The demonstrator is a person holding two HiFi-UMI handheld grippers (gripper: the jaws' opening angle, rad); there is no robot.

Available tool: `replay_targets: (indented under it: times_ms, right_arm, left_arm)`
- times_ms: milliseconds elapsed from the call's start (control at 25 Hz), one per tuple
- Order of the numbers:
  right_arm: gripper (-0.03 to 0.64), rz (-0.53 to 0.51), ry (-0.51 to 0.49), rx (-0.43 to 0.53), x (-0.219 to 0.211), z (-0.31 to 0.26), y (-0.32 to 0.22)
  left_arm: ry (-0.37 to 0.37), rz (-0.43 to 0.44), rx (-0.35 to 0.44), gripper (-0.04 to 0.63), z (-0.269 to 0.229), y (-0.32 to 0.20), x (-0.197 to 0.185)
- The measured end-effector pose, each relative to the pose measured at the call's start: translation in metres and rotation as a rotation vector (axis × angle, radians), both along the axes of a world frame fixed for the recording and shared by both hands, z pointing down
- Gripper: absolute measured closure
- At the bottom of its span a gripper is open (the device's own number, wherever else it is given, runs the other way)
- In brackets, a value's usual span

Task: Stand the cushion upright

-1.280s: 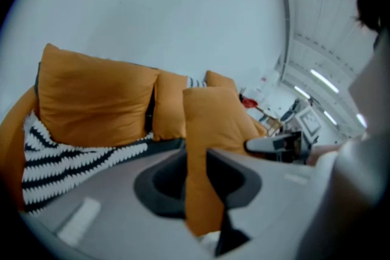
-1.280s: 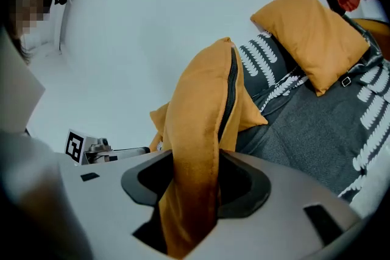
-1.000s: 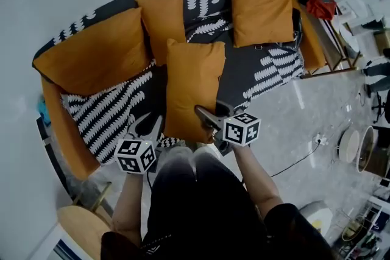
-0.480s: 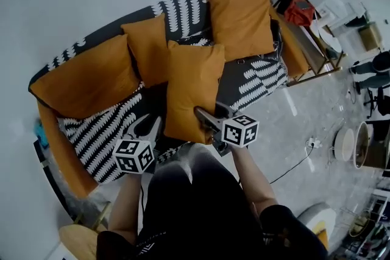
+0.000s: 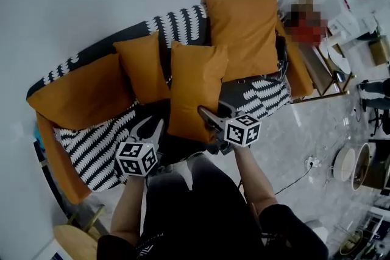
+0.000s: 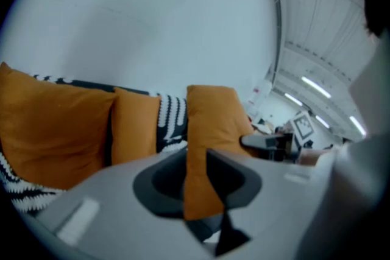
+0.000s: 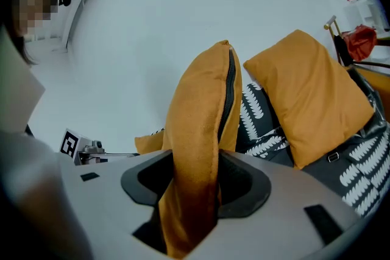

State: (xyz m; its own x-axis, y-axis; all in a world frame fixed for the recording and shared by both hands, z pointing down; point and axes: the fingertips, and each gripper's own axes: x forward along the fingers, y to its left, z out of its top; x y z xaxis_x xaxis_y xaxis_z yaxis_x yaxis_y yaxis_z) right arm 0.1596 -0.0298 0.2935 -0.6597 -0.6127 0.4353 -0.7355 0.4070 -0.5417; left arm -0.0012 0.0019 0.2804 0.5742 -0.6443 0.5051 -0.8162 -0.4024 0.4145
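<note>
The orange cushion (image 5: 195,91) is held over the black-and-white patterned sofa (image 5: 97,143), its top edge reaching the sofa's back. My right gripper (image 5: 204,114) is shut on its lower right edge. In the right gripper view the cushion (image 7: 198,112) rises steeply out of the jaws (image 7: 192,192), zip side showing. My left gripper (image 5: 152,126) is at the lower left corner. In the left gripper view a narrow fold of the cushion (image 6: 210,119) runs down between the jaws (image 6: 198,192), which are closed on it.
Other orange cushions lean on the sofa's back: a large one at the left (image 5: 79,94), a small one (image 5: 140,67) and one at the back right (image 5: 244,30). A wooden rack (image 5: 323,70) stands right of the sofa. A cable (image 5: 292,173) lies on the floor.
Both grippers have carried the cushion away from the sofa's front edge towards its back. Its top now overlaps the cushions leaning there.
</note>
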Motion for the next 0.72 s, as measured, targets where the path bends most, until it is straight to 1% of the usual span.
replay_targets:
  times_ms: [240, 400, 720]
  right_arm:
    - [0.402, -0.058, 0.006, 0.011, 0.021, 0.014, -0.059]
    - [0.402, -0.088, -0.008, 0.006, 0.026, 0.029, -0.092]
    - [0.4, -0.171, -0.003, 0.001, 0.027, 0.059, -0.147]
  left_arm:
    - [-0.009, -0.059, -0.023, 0.495, 0.014, -0.042, 0.024]
    - [-0.029, -0.09, -0.038, 0.495, 0.024, -0.065, 0.029]
    - [-0.067, -0.136, -0.083, 0.495, 0.043, -0.099, 0.036]
